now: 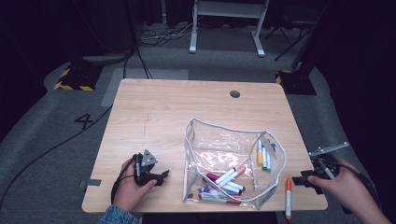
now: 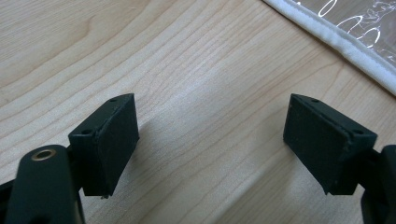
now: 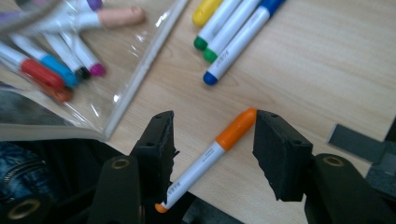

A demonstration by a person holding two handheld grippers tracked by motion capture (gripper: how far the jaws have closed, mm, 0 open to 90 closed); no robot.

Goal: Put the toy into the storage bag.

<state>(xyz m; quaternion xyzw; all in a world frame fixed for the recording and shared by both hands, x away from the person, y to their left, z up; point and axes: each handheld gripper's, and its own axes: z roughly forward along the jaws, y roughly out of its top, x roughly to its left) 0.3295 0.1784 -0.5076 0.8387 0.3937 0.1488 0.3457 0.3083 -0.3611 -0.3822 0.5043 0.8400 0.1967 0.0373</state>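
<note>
- Dark surroundings and a grey floor with cables are seen around a light wooden table [image 1: 154,112].
- At the near right corner, the right gripper [image 1: 306,178] is held low over the table edge; its jaws are seen spread apart with nothing clamped.
- Between those jaws, in the right gripper view, an orange marker [image 3: 212,154] is seen lying flat on the wood, its orange cap close by one pad, though contact cannot be told.
- In the high view the orange marker [image 1: 288,197] is found at the near edge, just right of the clear pouch [image 1: 224,144].
- Three markers [image 1: 264,156] are noted at the pouch's right end, and a heap of mixed markers [image 1: 224,184] in its near part.
- At the near left, the left gripper [image 1: 161,176] is held by a hand [image 1: 128,189]; its jaws stand wide over bare wood, empty, pointing right toward the pouch.
- The white-trimmed pouch edge [image 2: 336,39] is seen at the far right of the left gripper view.
</note>
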